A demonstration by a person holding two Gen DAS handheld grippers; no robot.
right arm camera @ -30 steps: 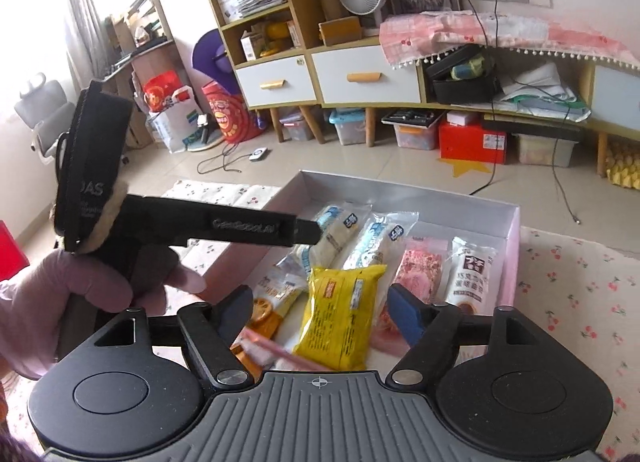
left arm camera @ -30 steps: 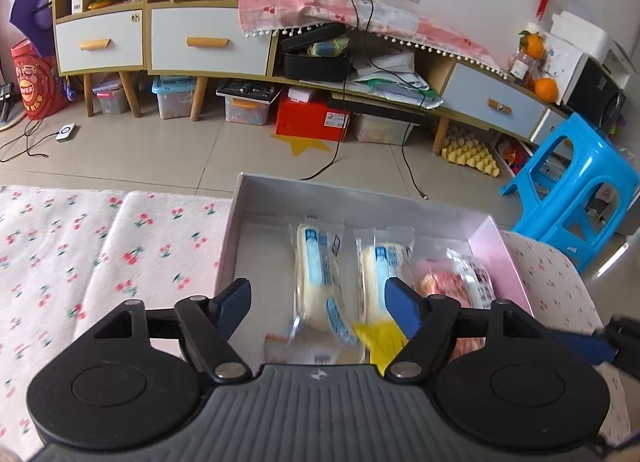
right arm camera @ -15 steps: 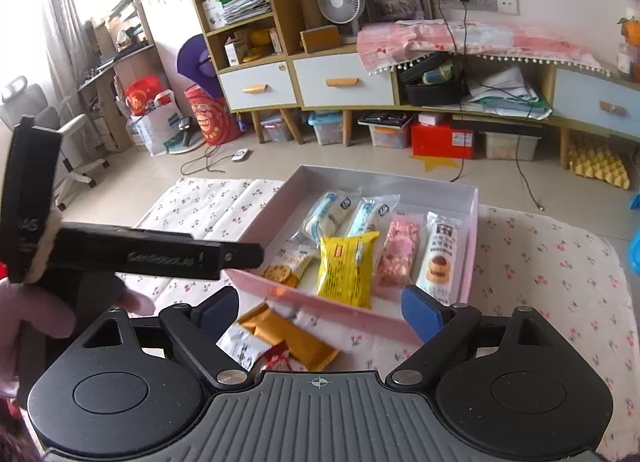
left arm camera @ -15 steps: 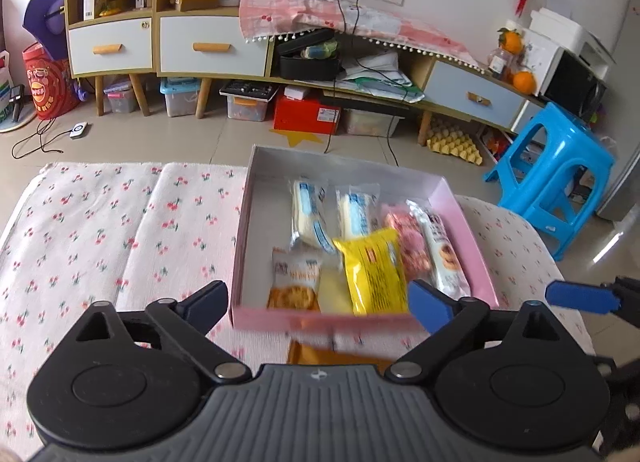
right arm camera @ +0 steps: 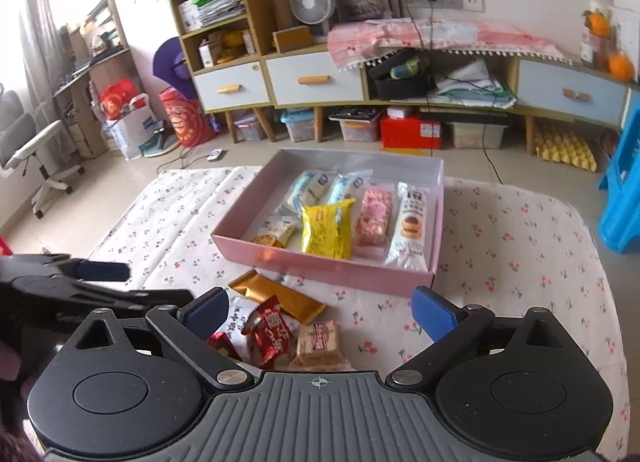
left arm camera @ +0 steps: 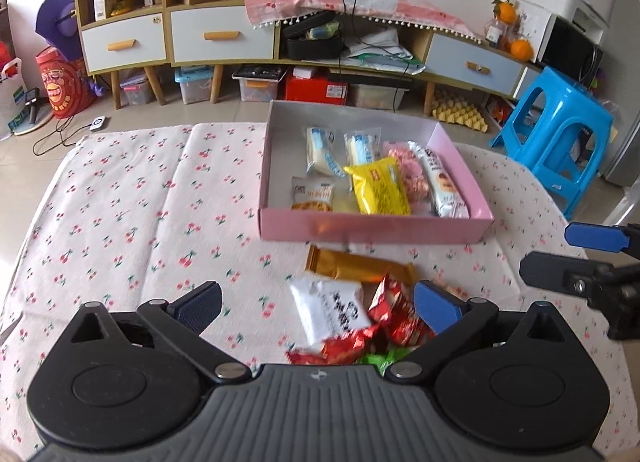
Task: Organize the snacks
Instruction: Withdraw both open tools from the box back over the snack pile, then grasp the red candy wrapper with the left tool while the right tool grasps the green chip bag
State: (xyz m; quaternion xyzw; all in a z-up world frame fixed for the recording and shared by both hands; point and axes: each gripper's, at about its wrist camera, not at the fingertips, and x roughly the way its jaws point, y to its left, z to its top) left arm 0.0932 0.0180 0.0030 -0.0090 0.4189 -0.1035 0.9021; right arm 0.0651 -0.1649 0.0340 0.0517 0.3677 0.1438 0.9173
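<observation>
A pink box (left arm camera: 372, 229) (right arm camera: 320, 262) on the cherry-print cloth holds several packets, among them a yellow one (left arm camera: 380, 189) (right arm camera: 326, 232). In front of it lie loose snacks: a gold bar (left arm camera: 356, 266) (right arm camera: 280, 296), a white packet (left arm camera: 332, 312), red packets (left arm camera: 396, 314) (right arm camera: 268, 332) and a beige wafer pack (right arm camera: 320, 342). My left gripper (left arm camera: 318, 306) hangs above this pile, jaws opening, nothing gripped. My right gripper (right arm camera: 320, 310) is beside it on the right, jaws opening too, with nothing held; the packets lie on the cloth below the gap.
The cloth (left arm camera: 140, 201) covers the table, bare to the left of the box. A blue stool (left arm camera: 556, 133) stands off the table's right side. Low cabinets (left arm camera: 224, 33) line the far wall, and an office chair (right arm camera: 36, 149) sits far left.
Both grippers have drawn back from over the box towards the near side, and their jaws have spread wider. The loose pile in front of the box has come into view.
</observation>
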